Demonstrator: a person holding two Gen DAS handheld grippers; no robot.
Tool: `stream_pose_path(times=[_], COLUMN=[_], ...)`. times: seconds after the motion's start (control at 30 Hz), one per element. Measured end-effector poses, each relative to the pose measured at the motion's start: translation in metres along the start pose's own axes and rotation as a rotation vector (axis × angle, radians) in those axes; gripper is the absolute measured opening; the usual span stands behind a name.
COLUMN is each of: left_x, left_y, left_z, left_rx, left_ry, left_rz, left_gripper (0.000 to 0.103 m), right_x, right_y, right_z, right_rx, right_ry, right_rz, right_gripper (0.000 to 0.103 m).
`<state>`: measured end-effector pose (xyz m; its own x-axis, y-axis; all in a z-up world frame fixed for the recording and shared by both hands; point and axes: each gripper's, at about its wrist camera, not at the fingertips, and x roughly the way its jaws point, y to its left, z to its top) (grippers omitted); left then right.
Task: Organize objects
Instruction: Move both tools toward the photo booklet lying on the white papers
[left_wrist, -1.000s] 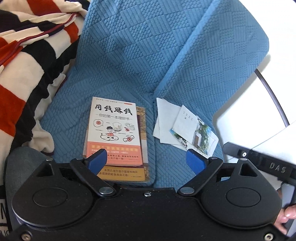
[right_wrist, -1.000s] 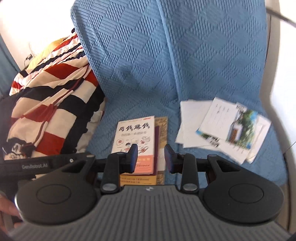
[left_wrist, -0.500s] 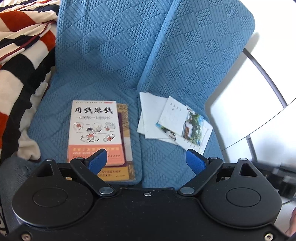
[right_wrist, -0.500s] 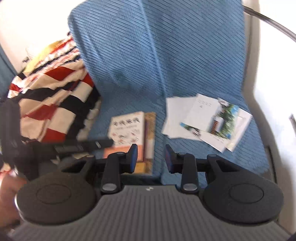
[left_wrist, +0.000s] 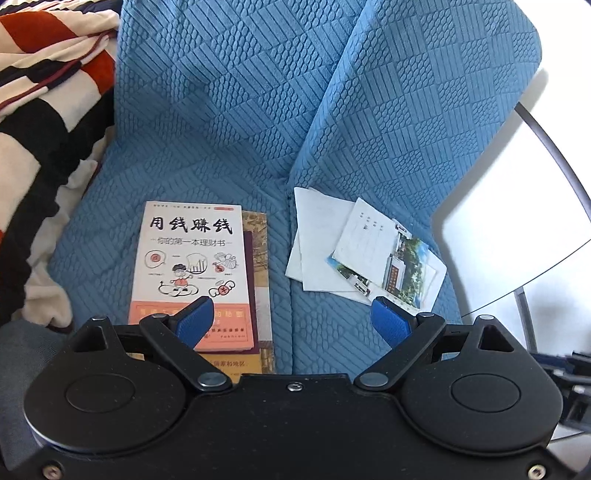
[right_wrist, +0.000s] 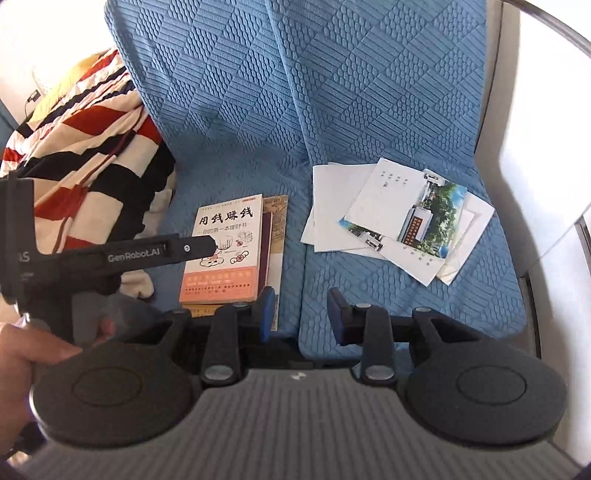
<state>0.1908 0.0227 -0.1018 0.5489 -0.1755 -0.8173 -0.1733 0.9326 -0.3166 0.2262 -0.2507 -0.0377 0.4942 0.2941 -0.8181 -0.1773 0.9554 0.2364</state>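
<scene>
On the blue quilted sofa seat (left_wrist: 207, 155) two groups of things lie side by side, set apart by the seam between the cushions. On the left cushion a white-and-orange book (left_wrist: 192, 273) with black Chinese characters on its cover rests on top of a brownish book (left_wrist: 260, 295), which shows along the upper book's right and near edges. On the right cushion a loose pile of white papers (left_wrist: 317, 243) is fanned out, with a photo leaflet (left_wrist: 399, 266) showing trees and a building lying across it; in the right wrist view the same pile (right_wrist: 332, 206) and leaflet (right_wrist: 424, 214) sit well to the right of the books (right_wrist: 225, 254).

The left gripper (left_wrist: 291, 321) hangs above the near edge of the seat with its blue pads spread wide and nothing between them; one pad overlaps the lower part of the top book in the picture, though whether it touches the cover is hard to tell. The right gripper (right_wrist: 301, 314) is released too, its jaws parted by a narrower gap (empty as well), over the seam near the books' right corner.

A striped red, black and cream blanket (right_wrist: 81, 147) is heaped at the left end of the sofa.
</scene>
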Motion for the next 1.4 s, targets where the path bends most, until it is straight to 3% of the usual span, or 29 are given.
stream_pose_path(times=[0.2,0.37,0.73,1.03,1.4], left_x=[0.036,0.069,0.142,0.196,0.257], left_y=[-0.008,-0.025,-0.044,-0.062,-0.073], left_z=[-0.003,-0.006,-0.012,-0.014,0.007], left_rx=[0.015,0.025,0.01,0.031,0.075], left_ry=[0.033,0.026,0.012,0.041,0.023], left_rz=[-0.037,-0.092,-0.156,-0.188,-0.181], left_gripper=[0.092,0.092,0.089,0.081,0.061], right_x=[0.031,0.055,0.12,0.151,0.193], right_y=[-0.025,-0.045,-0.097,-0.141,-0.17], right_z=[-0.006,-0.025,-0.075,-0.071,-0.051], right_rx=[-0.021,-0.075,-0.005,0.063,0.138], right_ry=[-0.008,-0.089,-0.092,-0.198,-0.265], right_rz=[-0.075,-0.094,-0.144,-0.162,-0.187], right_gripper=[0.034,0.054,0.055,0.055,0.054])
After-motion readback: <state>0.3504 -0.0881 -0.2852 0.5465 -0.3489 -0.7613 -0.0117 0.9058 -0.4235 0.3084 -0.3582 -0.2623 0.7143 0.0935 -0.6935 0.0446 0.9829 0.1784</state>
